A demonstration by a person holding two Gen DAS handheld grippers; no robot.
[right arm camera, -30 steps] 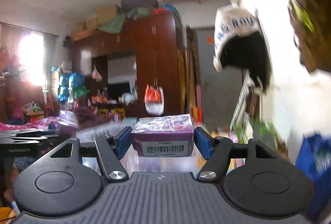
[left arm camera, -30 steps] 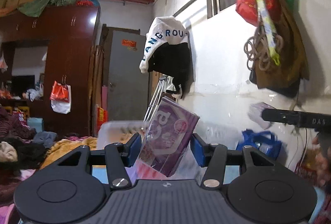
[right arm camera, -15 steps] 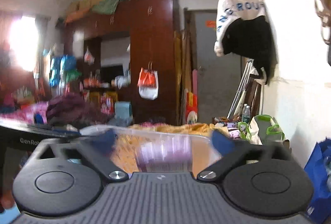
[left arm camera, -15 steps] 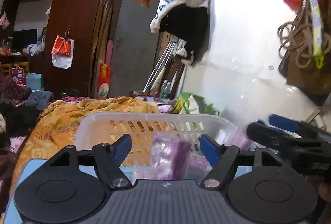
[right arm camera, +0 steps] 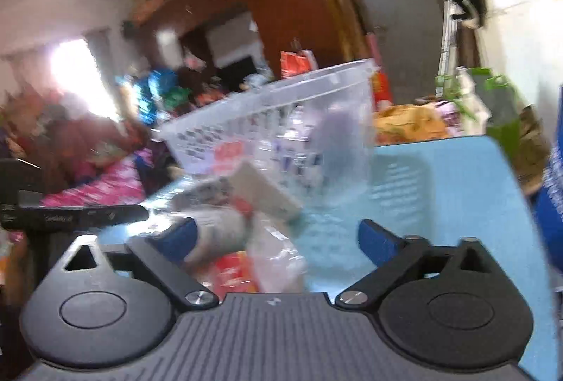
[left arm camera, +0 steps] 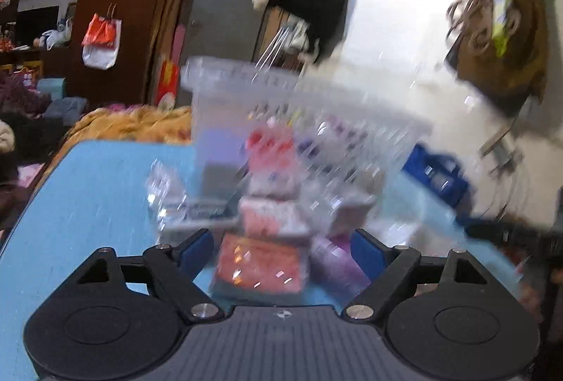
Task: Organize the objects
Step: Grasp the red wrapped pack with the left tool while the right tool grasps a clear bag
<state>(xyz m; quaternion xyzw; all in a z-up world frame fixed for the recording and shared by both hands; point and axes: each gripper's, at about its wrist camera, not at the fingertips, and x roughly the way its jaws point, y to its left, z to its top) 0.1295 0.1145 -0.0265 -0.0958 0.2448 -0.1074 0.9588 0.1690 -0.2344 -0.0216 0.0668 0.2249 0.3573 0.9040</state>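
The wrapped packets that a second ago sat clamped in each claw, a purple one in the left and a purple one with a barcode label in the right, are no longer held. Now a heap of wrapped packets (left arm camera: 271, 222) lies on the blue table (left arm camera: 88, 191) directly ahead of the left gripper (left arm camera: 283, 245), with an orange-red packet (left arm camera: 260, 263) low between its fingers and a purple packet (left arm camera: 334, 263) toward its right finger. The frame is heavily blurred, so I cannot tell which is the one just let go.

The left claw stands wide and its jaws are opening; the orange-red packet lies between them, but the pads do not appear to press on it. The right gripper (right arm camera: 276, 238) is also wide, though its jaws are closing; a grey wrapped packet (right arm camera: 221, 233) sits against its left finger, and red and clear wrappers lie low between the fingers, none visibly gripped.

Beyond both claws the white slotted basket (left arm camera: 292, 120) is ahead and above the heap, with coloured packets showing through its wall.

Both loads seem delivered. The next job is probably picking another packet from the heap for the basket.
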